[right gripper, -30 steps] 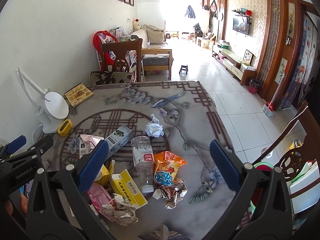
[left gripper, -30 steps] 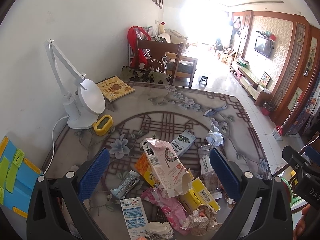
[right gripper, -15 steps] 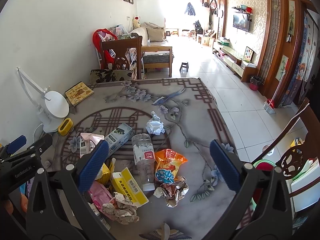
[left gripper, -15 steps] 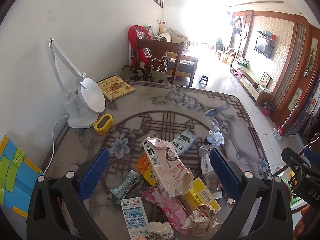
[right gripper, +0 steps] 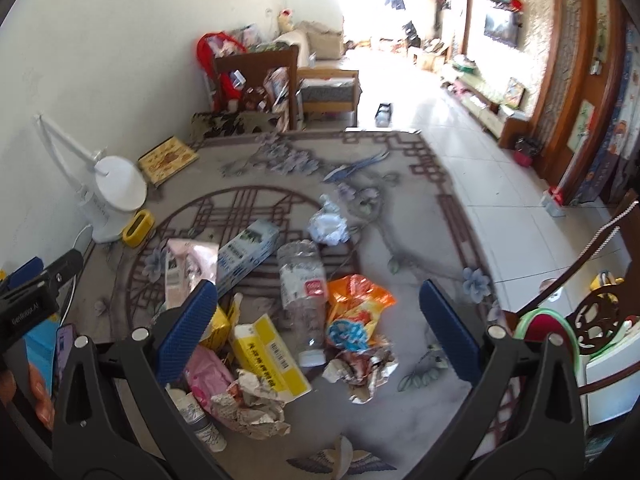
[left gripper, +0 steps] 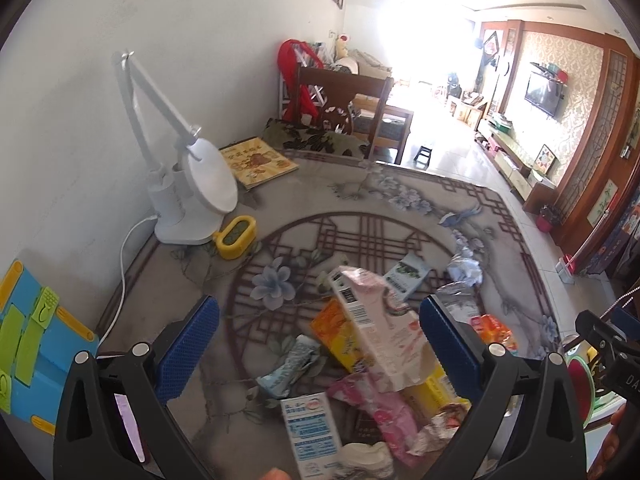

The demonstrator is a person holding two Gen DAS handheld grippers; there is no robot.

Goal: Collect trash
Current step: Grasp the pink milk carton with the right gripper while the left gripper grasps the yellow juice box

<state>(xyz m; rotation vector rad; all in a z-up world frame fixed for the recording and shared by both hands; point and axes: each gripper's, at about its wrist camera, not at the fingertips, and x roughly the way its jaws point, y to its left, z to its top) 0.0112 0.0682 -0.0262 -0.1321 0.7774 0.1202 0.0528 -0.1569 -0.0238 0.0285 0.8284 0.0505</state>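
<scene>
- The left tool (left gripper: 320,344) is wide open and holds nothing.
- The right tool (right gripper: 320,328) is wide open too, over the clear bottle (right gripper: 304,288).
- Trash lies on the worktop (right gripper: 280,168).

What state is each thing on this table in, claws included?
Left claw: open, empty.
Right claw: open, empty.
Plastic bottle: lying down, crushed.
Pink carton: torn open, lying on the pile.
Orange snack bag: crumpled.
Desk lamp: folded down.

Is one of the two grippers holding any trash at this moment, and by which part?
Nothing is held. The left gripper and the right gripper are both open above the trash pile, with nothing between their pads.
</scene>
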